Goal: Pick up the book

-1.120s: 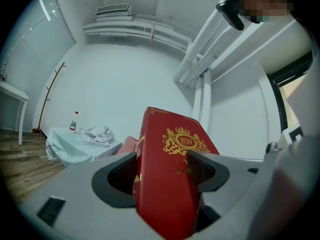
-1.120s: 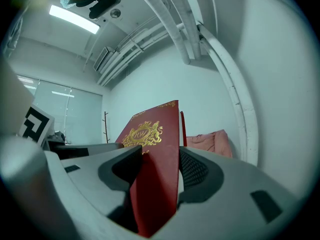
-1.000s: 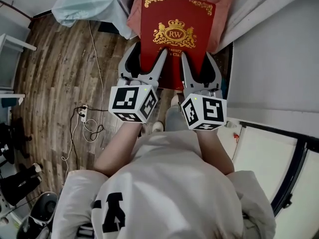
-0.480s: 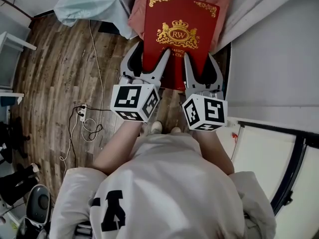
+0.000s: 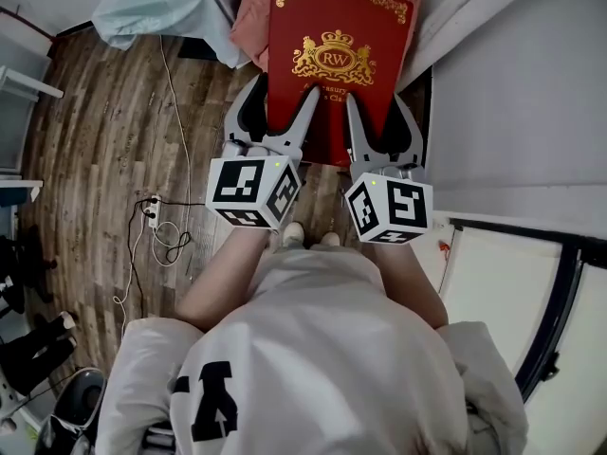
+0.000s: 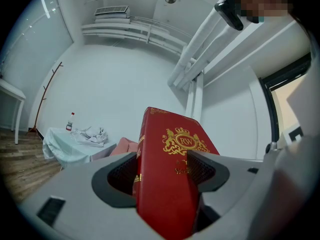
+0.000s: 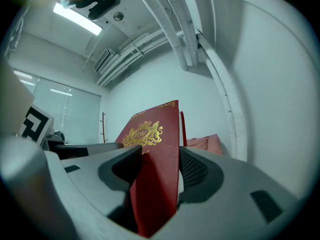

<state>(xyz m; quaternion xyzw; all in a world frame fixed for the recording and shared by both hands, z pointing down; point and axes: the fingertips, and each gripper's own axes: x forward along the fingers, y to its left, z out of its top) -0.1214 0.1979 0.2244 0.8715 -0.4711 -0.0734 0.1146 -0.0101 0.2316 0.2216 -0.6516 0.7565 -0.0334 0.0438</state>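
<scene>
A red hardcover book (image 5: 337, 27) with a gold crown crest lies flat in the air, cover up, above the floor. Both grippers hold its near edge side by side. My left gripper (image 5: 283, 93) is shut on the left part of that edge. My right gripper (image 5: 377, 100) is shut on the right part. In the left gripper view the book (image 6: 170, 149) stands between the dark pads (image 6: 122, 174), spine to the left. In the right gripper view the book (image 7: 155, 149) sits clamped between the pads (image 7: 192, 169).
A pink cloth (image 5: 248, 17) lies just beyond and under the book. A pale plastic-covered table (image 5: 161, 8) is at the far left. White cables and a power strip (image 5: 154, 211) lie on the wood floor (image 5: 95, 131). A white wall (image 5: 512, 93) runs along the right.
Both grippers and the book have shifted a little forward together, toward the pink cloth. The grip on the book has not changed.
</scene>
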